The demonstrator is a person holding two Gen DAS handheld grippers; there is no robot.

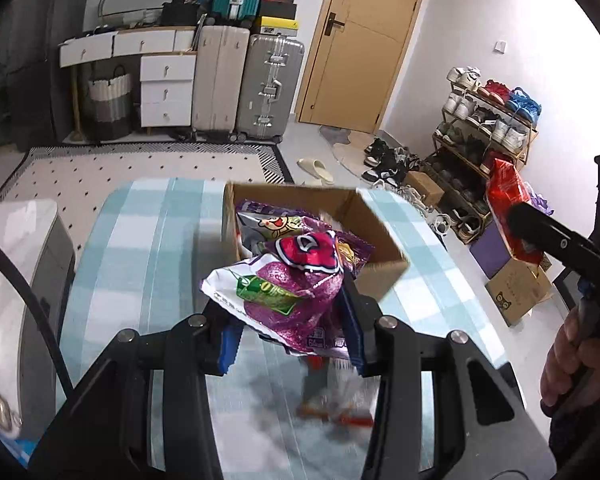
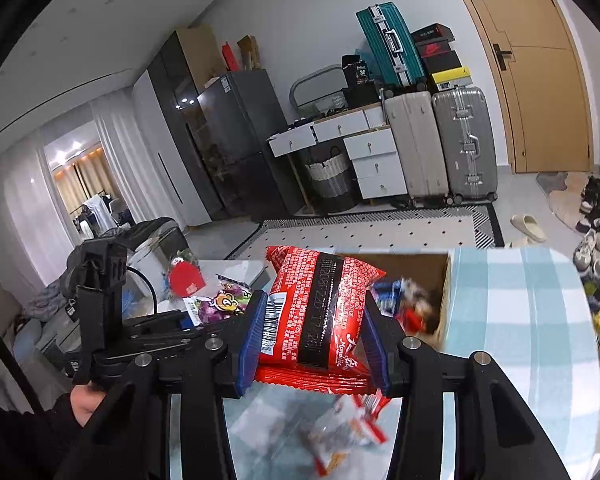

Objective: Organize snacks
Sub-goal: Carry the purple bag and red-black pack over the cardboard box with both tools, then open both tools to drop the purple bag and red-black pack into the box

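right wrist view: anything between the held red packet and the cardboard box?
Nothing solid: red foil snack packet in the right gripper hangs just before the open brown cardboard box.

Even indoor daylight, fairly bright; heavy fisheye bending, black vignette corners; motion blur on table (image 1: 148, 240) foreground and loose packets (image 2: 340, 428); background sharp.

Table (image 1: 148, 240) w/ light blue/white check cloth. Open cardboard box (image 1: 380, 240) sits on it toward far edge, snack packs inside. Near edge: loose packets (image 2: 340, 432), clear w/ red-orange print, lying flat on cloth, blurred, count unclear.
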